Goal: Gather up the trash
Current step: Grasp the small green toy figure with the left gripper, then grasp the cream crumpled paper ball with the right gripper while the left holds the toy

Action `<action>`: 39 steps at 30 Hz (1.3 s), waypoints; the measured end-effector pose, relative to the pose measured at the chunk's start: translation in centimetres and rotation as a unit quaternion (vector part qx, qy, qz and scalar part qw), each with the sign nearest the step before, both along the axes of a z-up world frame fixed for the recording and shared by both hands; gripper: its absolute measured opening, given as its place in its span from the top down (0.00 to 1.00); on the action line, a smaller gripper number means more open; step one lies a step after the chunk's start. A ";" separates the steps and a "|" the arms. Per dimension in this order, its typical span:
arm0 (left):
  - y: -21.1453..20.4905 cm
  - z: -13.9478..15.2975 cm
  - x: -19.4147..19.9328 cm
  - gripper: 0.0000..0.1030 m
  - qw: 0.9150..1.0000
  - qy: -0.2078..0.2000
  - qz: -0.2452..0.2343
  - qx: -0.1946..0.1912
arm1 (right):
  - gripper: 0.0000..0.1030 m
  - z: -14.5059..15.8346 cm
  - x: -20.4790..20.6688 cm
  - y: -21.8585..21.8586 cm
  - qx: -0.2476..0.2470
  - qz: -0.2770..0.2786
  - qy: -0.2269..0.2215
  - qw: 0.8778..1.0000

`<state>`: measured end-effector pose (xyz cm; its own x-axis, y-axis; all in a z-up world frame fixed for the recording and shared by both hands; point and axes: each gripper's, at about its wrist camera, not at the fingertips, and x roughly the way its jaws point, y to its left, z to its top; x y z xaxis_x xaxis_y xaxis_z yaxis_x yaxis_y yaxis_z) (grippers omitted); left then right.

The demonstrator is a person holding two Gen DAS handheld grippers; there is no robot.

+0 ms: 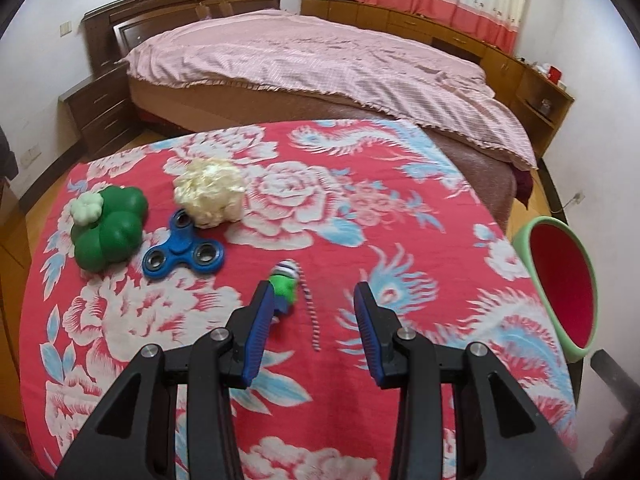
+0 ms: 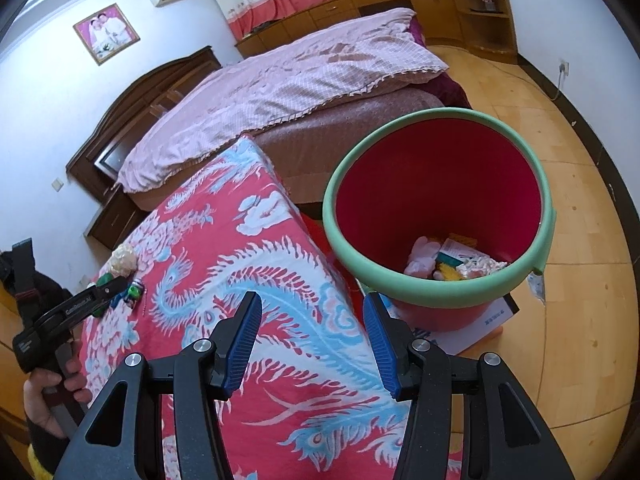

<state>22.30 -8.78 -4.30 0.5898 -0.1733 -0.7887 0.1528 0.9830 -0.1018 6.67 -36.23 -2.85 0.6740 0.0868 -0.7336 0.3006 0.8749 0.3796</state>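
Across the table lies a red cloth with white peonies and blue phoenixes [image 1: 304, 216], and beyond it I see a bed under a pink checked quilt [image 1: 328, 64], dark wooden nightstands and coral-banded curtains. My left gripper [image 1: 314, 296] hangs over the cloth with its jaws spread and nothing between them; a small green toy with a striped cap and twisted cord [image 1: 285, 285] lies just beside its left pad. Further off sit a crumpled cream paper ball [image 1: 210, 192], a blue fidget spinner [image 1: 182, 246] and a green plastic pepper [image 1: 110, 232]. My right gripper [image 2: 312, 312] is likewise spread and empty. Only its view looks into the red bucket with a green rim [image 2: 432, 300] beside the table, where scraps lie at the bottom, and shows a hand [image 2: 48, 396] gripping the left tool.
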 end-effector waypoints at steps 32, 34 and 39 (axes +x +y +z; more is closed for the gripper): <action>2.8 -3.1 2.1 0.78 0.999 0.019 0.014 -0.044 | 0.47 -0.5 2.9 3.0 -0.017 0.035 0.023 0.999; 3.2 -2.7 1.8 0.78 0.998 0.015 0.017 -0.050 | 0.47 -0.3 3.2 3.4 -0.019 0.040 0.021 0.999; 4.6 -1.1 1.1 0.78 0.998 -0.001 0.027 -0.057 | 0.47 0.2 4.0 5.0 -0.016 0.062 0.018 0.998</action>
<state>23.41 -4.23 -5.38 0.6029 -0.2291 -0.7642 0.0994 0.9720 -0.2130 10.69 -31.27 -2.62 0.6321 0.1434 -0.7615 0.2028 0.9179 0.3412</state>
